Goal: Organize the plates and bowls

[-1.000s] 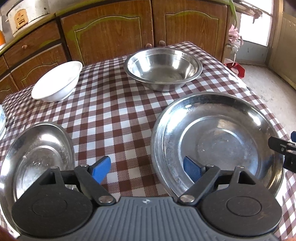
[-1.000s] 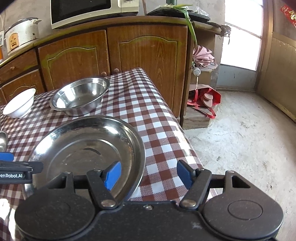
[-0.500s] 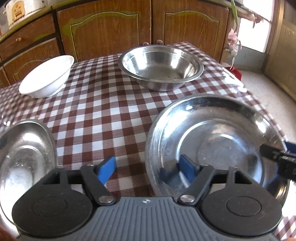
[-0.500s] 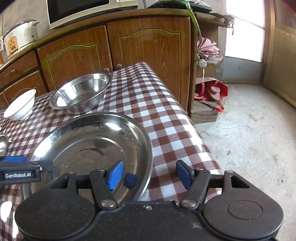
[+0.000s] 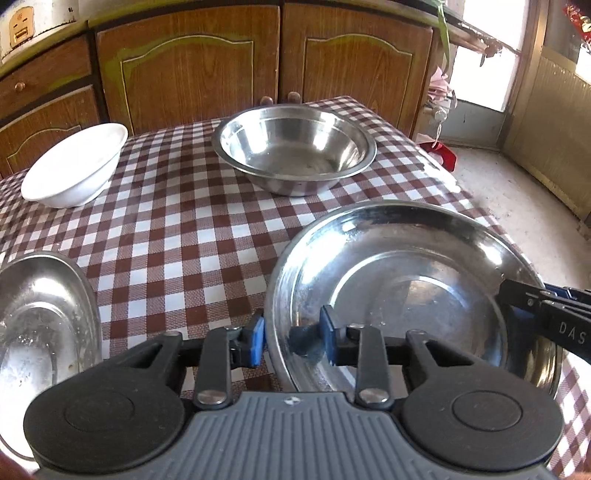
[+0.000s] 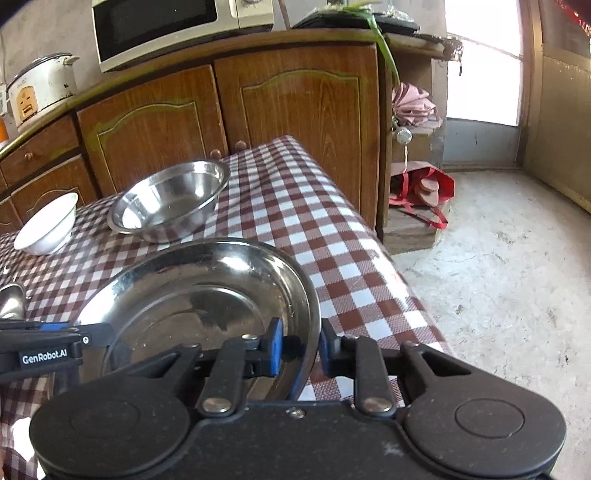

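Observation:
A large steel plate [image 5: 406, 280] [image 6: 192, 295] lies at the near right of the checkered table. My left gripper [image 5: 291, 338] straddles its left rim, jaws closing, one blue pad outside and one inside against the wall. My right gripper [image 6: 301, 347] straddles the right rim the same way, its jaws closing onto the metal. Each gripper's tip shows in the other view, the right gripper [image 5: 509, 291] and the left gripper [image 6: 103, 334]. A deep steel bowl [image 5: 295, 147] [image 6: 170, 195] and a white bowl [image 5: 74, 170] [image 6: 48, 225] stand farther back.
A smaller steel plate [image 5: 40, 314] sits at the near left. The table's right edge [image 6: 369, 258] drops to a concrete floor with a red bag [image 6: 424, 188]. Wooden cabinets [image 5: 184, 74] stand right behind the table, a rice cooker [image 6: 40, 88] and microwave [image 6: 177, 29] on top.
Both grippers' jaws went from wide apart to closed on the large plate's opposite rims. The hands barely shifted; the left view tipped up a little.

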Tool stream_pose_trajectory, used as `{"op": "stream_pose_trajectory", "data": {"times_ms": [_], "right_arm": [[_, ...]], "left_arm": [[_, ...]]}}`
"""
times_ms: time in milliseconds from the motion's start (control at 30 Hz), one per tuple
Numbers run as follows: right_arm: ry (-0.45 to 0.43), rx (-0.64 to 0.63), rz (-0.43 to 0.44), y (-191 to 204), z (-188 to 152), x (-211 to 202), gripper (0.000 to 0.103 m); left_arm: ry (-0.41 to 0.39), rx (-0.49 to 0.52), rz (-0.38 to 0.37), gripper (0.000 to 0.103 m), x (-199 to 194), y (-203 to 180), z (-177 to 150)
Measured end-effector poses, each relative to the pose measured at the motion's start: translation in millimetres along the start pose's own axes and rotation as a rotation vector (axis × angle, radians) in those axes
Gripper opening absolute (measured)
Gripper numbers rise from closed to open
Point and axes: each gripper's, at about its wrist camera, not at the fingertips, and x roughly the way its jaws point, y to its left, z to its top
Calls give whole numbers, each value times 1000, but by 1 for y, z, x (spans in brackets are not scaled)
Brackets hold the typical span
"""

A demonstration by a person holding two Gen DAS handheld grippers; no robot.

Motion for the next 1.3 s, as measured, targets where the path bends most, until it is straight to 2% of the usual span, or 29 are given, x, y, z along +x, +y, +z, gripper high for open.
{"op": "stream_pose_trajectory", "data": {"times_ms": [433,967,1300], "right_arm": [[-83,-12,-24,2,10,-56,26],[-142,-2,-21,4,9,-131,26],[-175,0,-28,7,8,-167,26]], "left_arm": [[-52,1,-18,32,-50,-9,3],[-100,26,0,32,-119,-19,-6],[-127,28,-5,32,-147,-25,-11]]}}
